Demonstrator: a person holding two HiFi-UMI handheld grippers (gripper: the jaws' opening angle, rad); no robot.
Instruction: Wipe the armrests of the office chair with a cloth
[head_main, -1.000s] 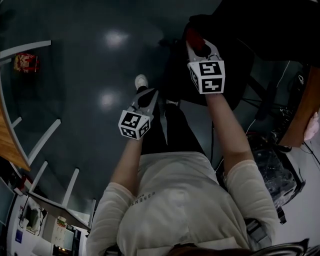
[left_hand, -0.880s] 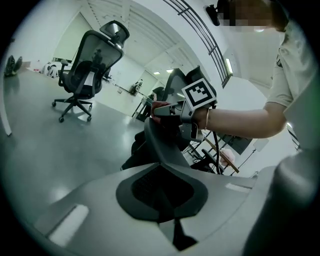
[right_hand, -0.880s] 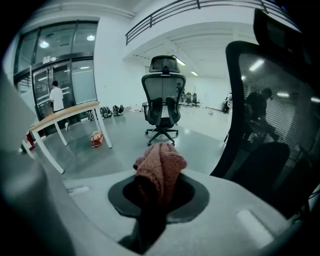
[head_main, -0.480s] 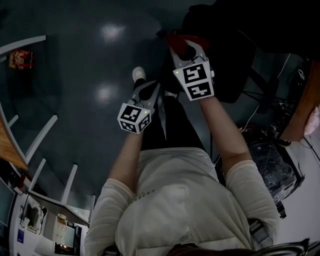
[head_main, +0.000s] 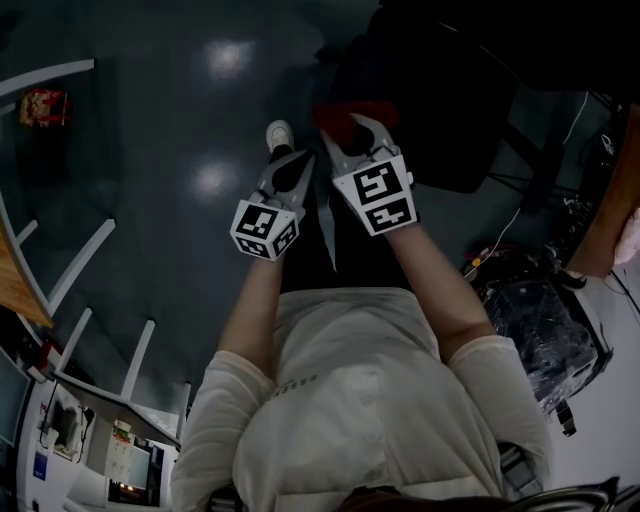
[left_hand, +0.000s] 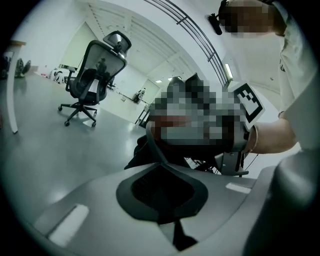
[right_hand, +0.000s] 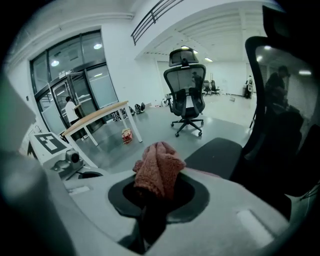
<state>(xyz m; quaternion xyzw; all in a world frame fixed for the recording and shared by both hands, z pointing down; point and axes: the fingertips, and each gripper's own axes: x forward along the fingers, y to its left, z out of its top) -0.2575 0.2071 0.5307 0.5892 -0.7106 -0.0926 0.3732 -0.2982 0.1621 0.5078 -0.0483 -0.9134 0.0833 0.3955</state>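
On the left, the left gripper is seen with its jaws pressed together – nothing is held in it. Just beside it, the reddish cloth is pinched in the right gripper, bunched up above the jaws. Further right the black office chair is seen — its seat close behind the cloth.

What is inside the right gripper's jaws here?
A bunched reddish cloth, clamped in the right gripper. Its lower end is covered by the jaws, so how much is gripped cannot be seen.
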